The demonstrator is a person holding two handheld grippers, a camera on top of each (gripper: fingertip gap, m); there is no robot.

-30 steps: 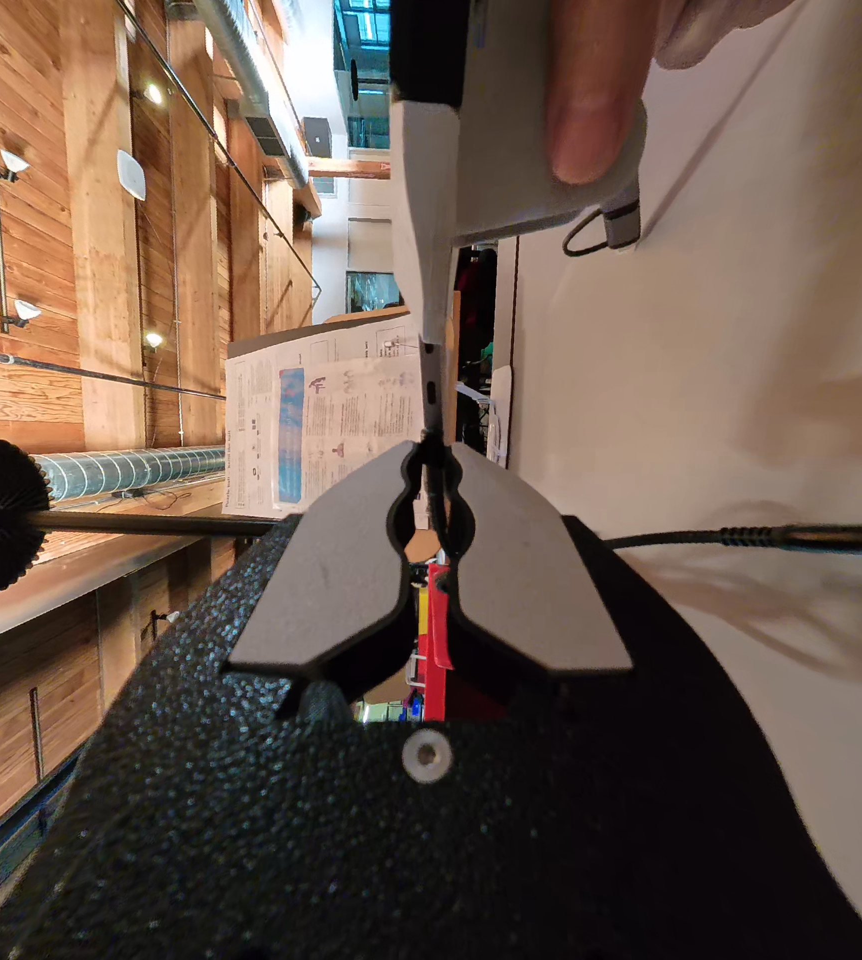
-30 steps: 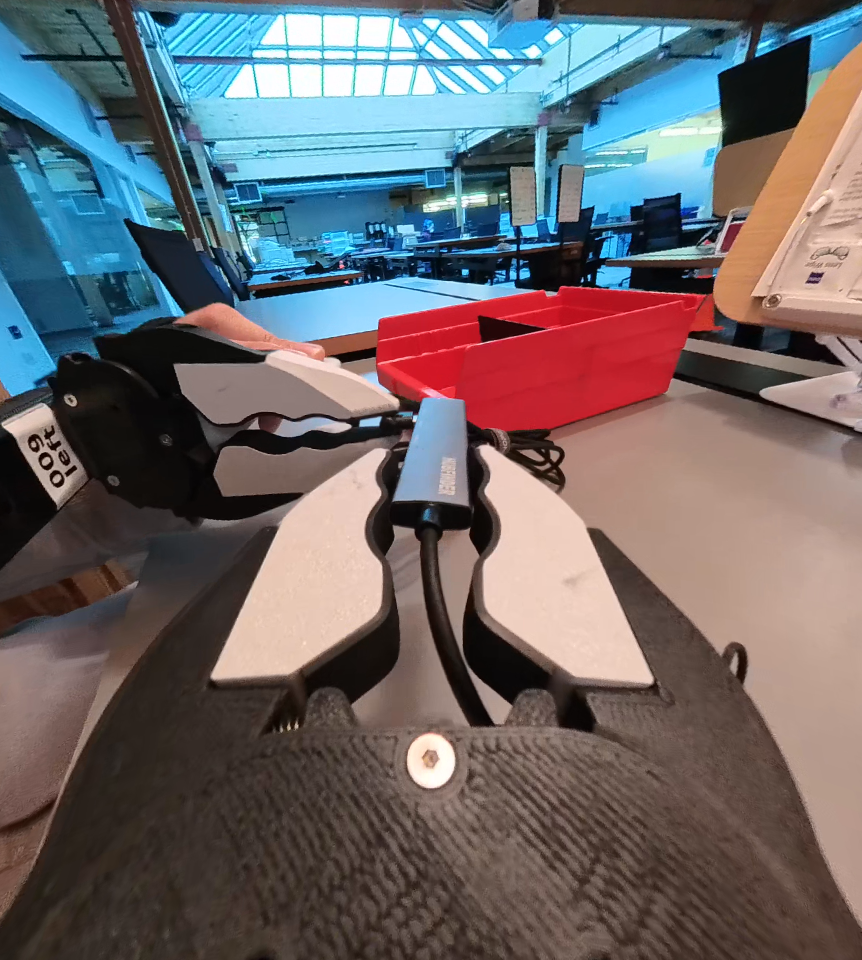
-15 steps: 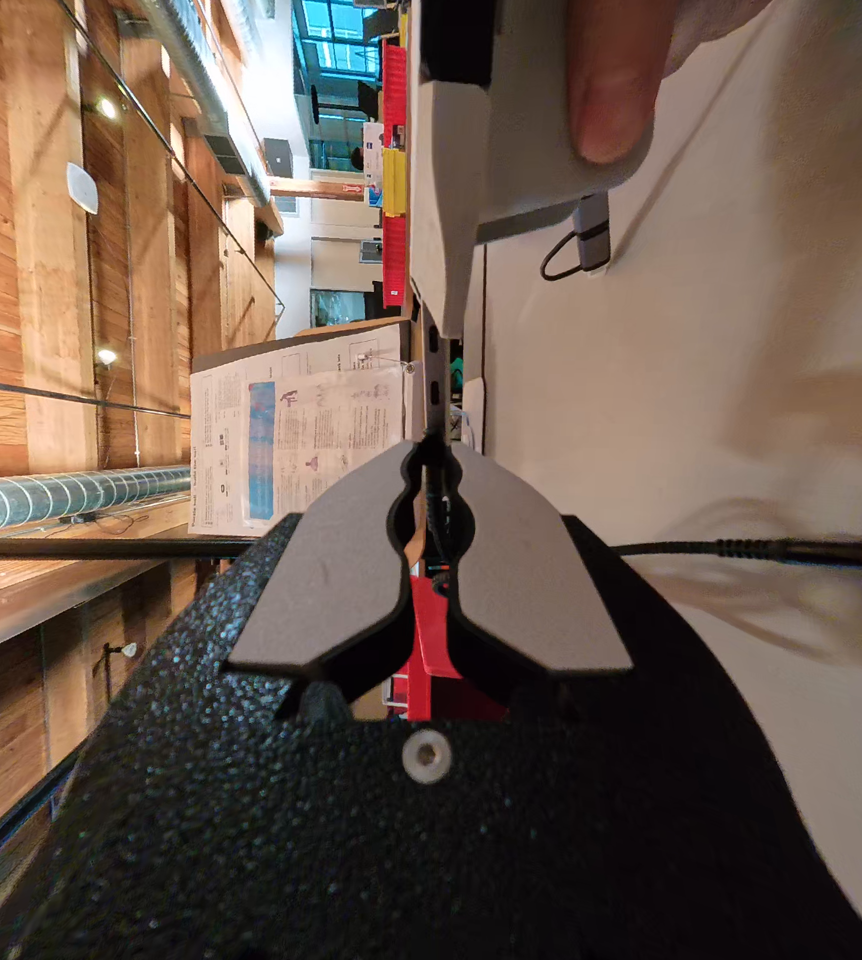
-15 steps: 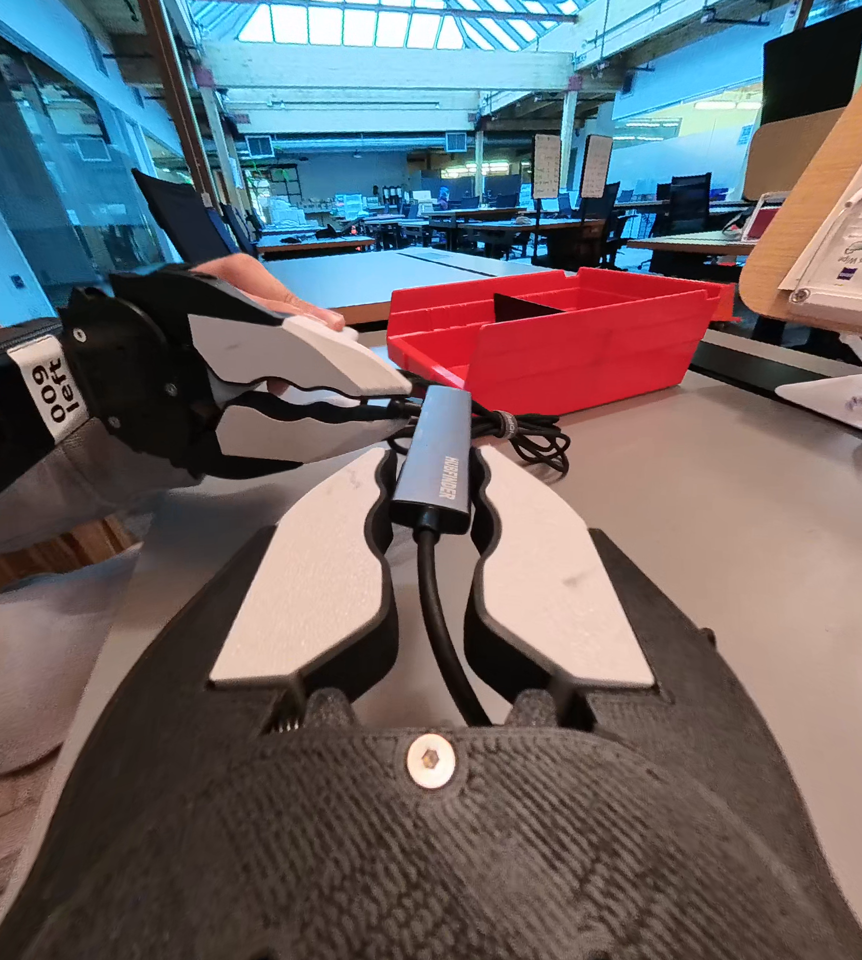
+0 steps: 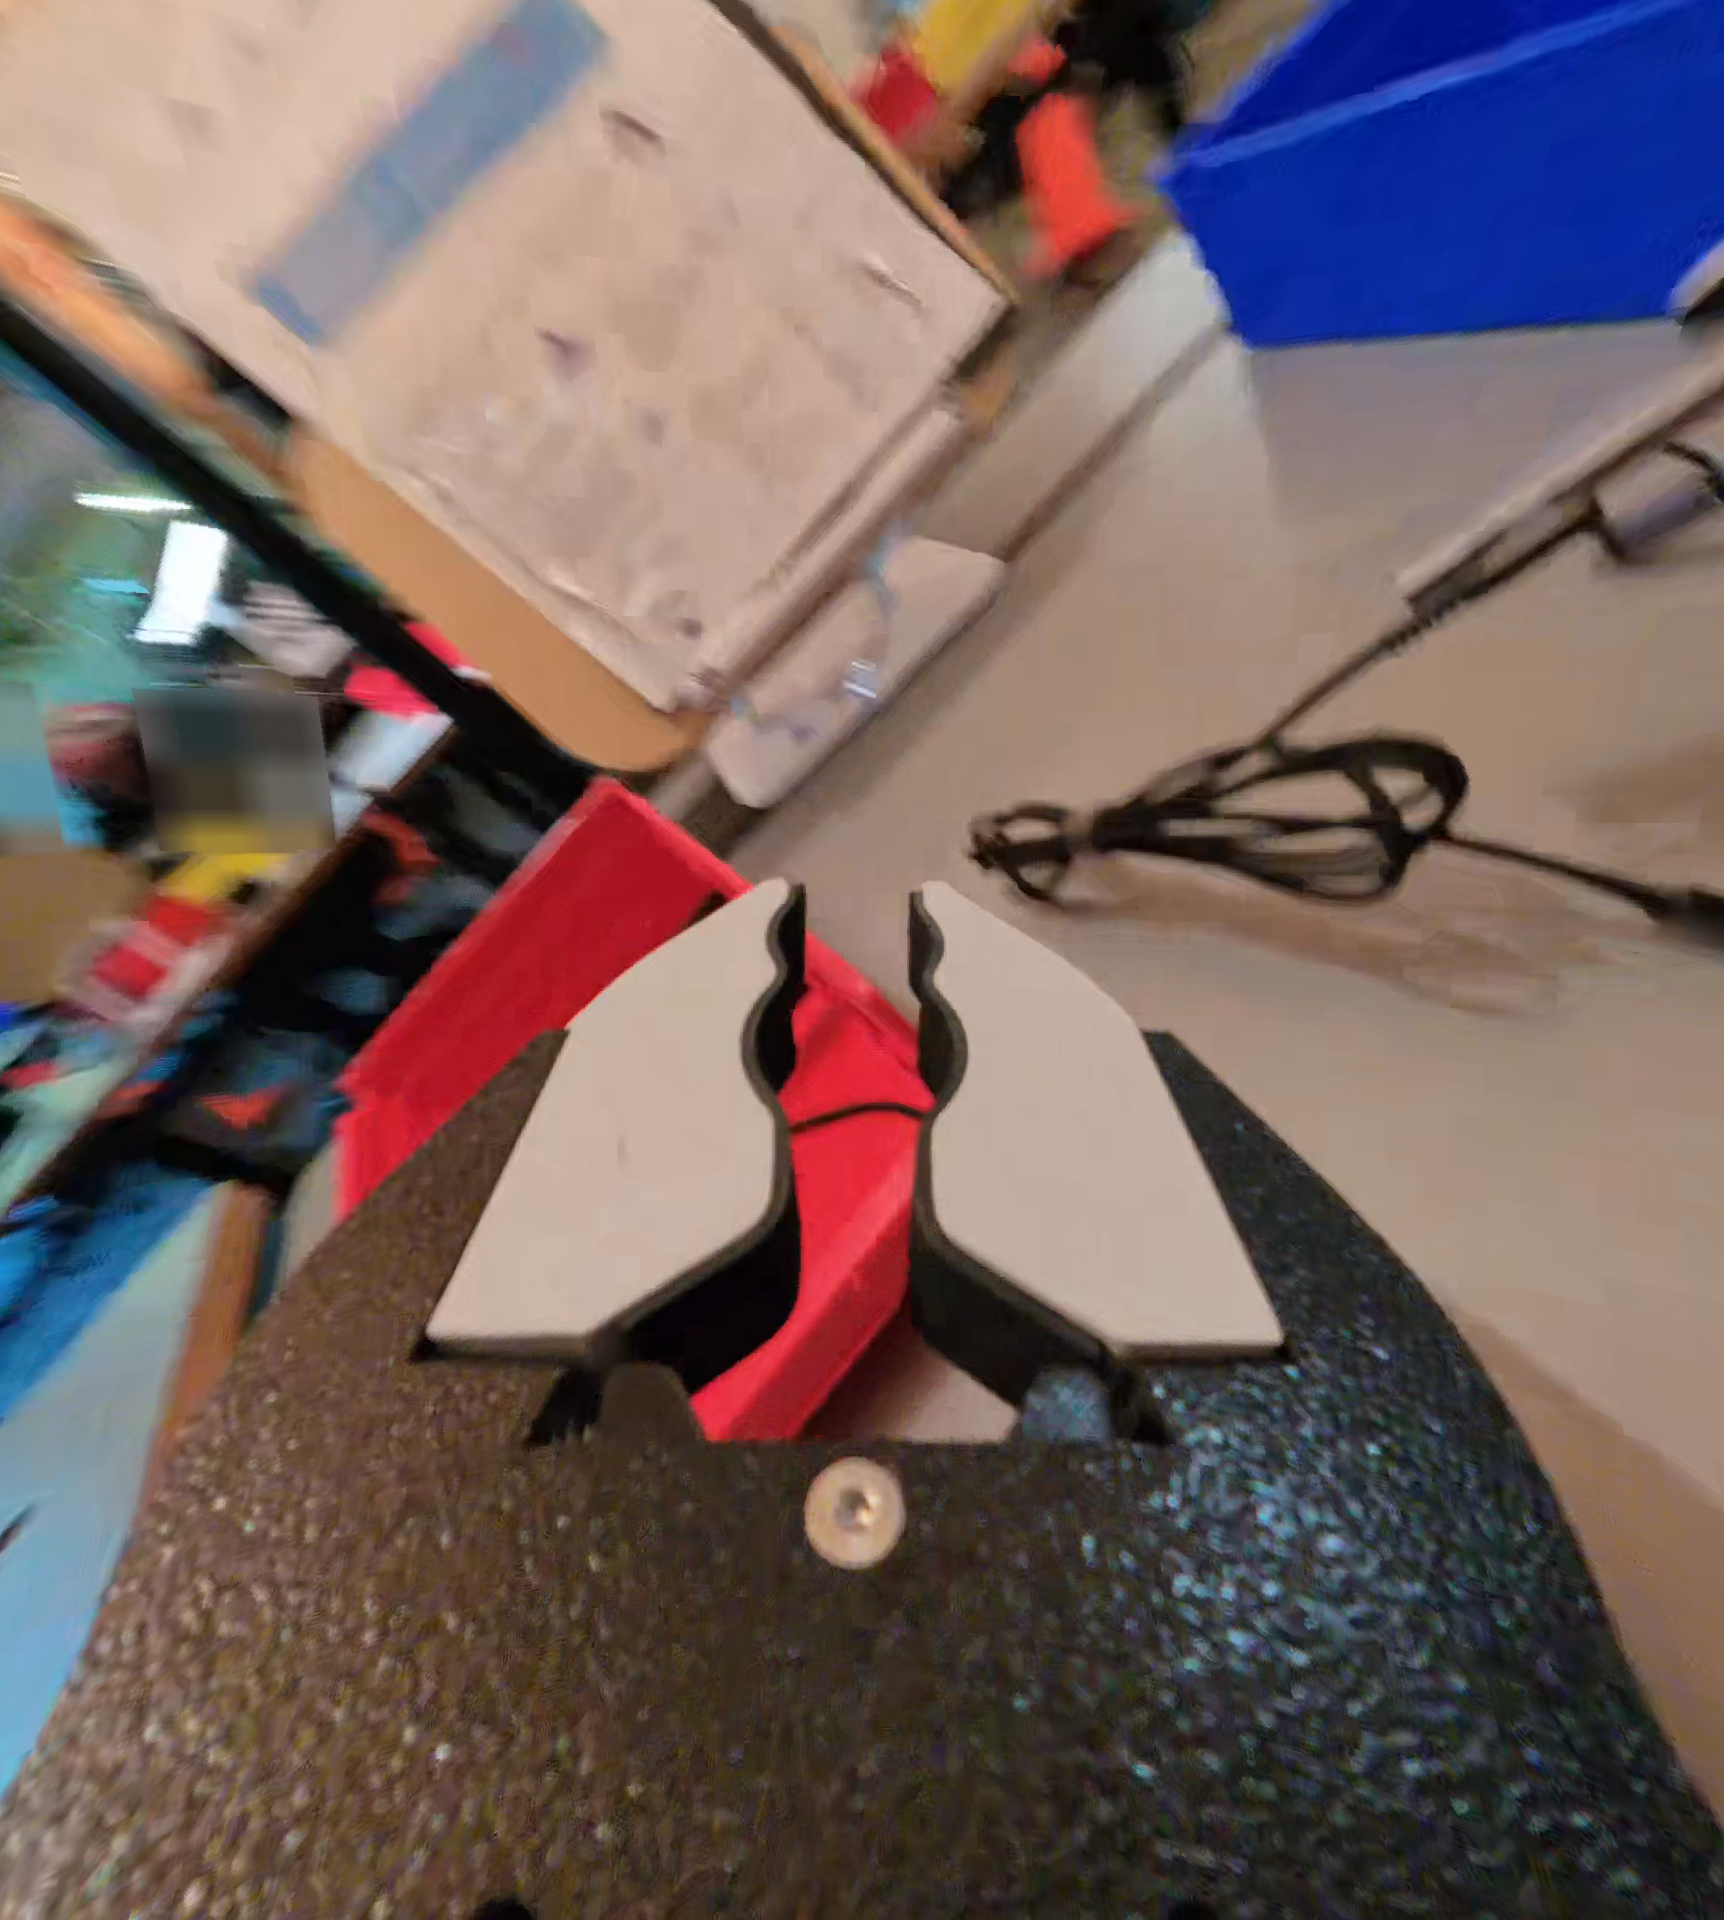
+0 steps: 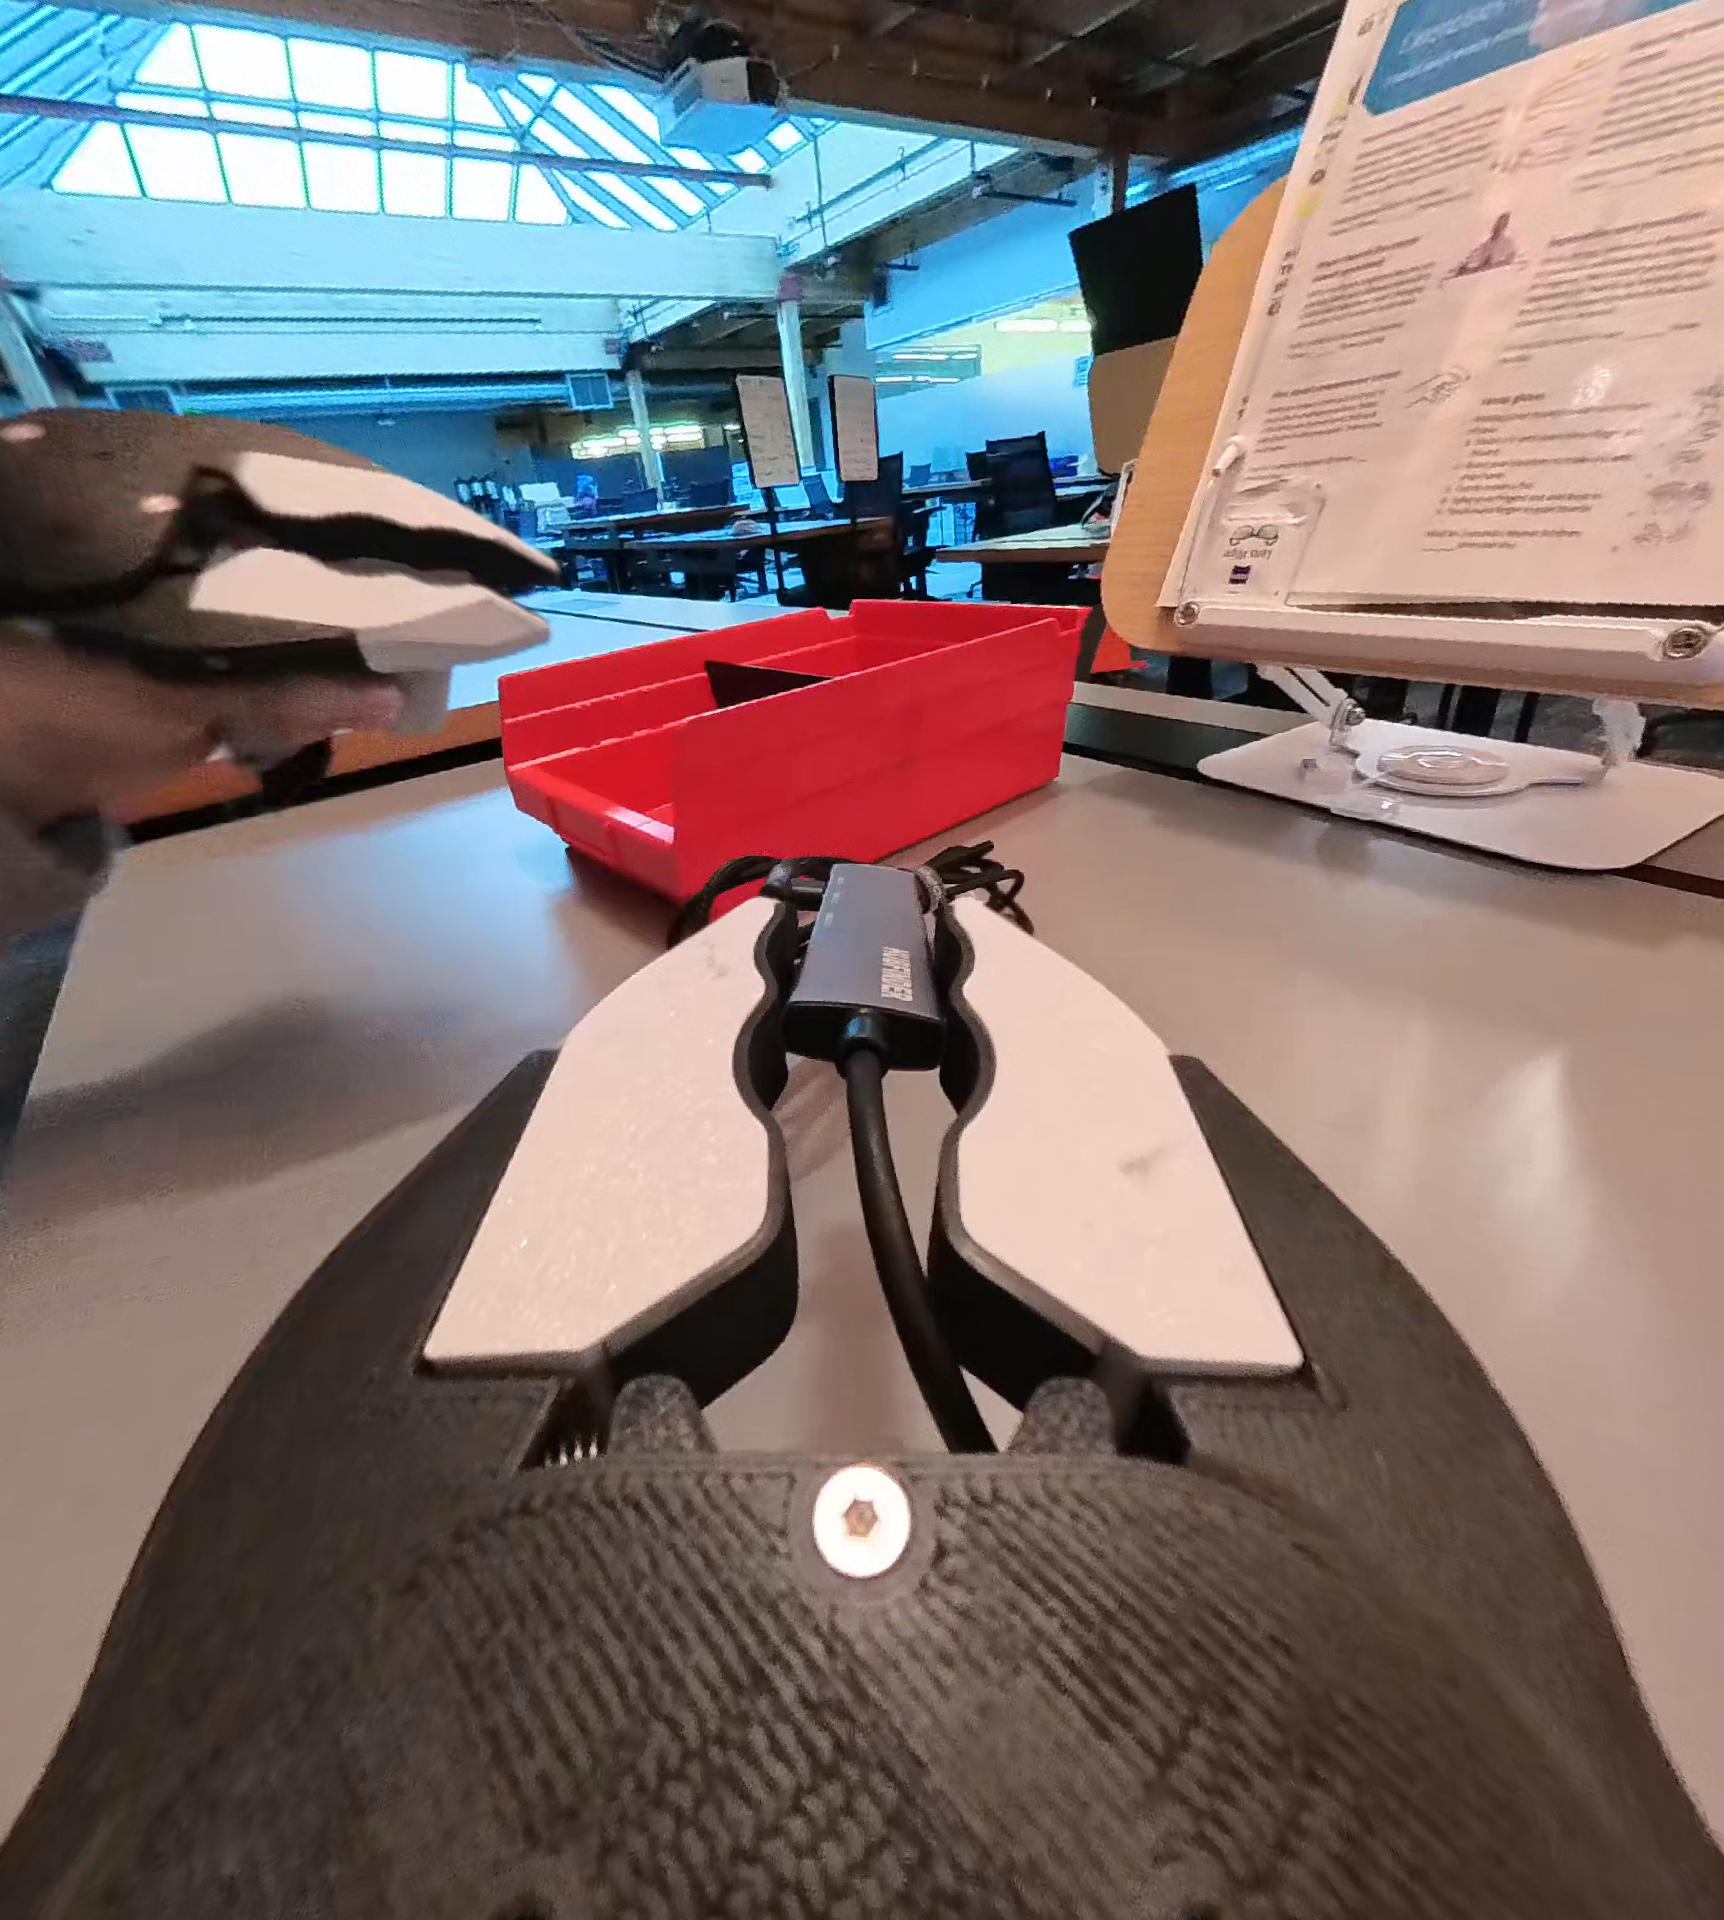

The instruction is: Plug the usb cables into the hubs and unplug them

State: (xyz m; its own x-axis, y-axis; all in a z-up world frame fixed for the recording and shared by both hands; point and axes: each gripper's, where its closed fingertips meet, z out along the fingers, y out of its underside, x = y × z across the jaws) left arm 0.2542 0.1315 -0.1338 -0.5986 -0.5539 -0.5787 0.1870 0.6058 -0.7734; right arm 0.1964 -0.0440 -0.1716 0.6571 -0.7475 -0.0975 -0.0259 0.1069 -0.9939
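Observation:
My right gripper is shut on a dark grey USB hub, held flat just above the grey table. The hub's own black lead runs back between the fingers. A coiled black USB cable lies just past the hub's far end. In the blurred left wrist view the coil lies to the right, with one free plug on the table. My left gripper is open and empty over the red bin. It also shows up left in the right wrist view, clear of the hub.
The red bin stands behind the hub. A document stand with printed sheets is at the right on a white base. A blue bin stands farther off. A person's hand holds the left gripper.
My left gripper has let go of the cable at the hub, opened, turned and swung away to the left over the red bin. My right gripper still holds the hub, now lower.

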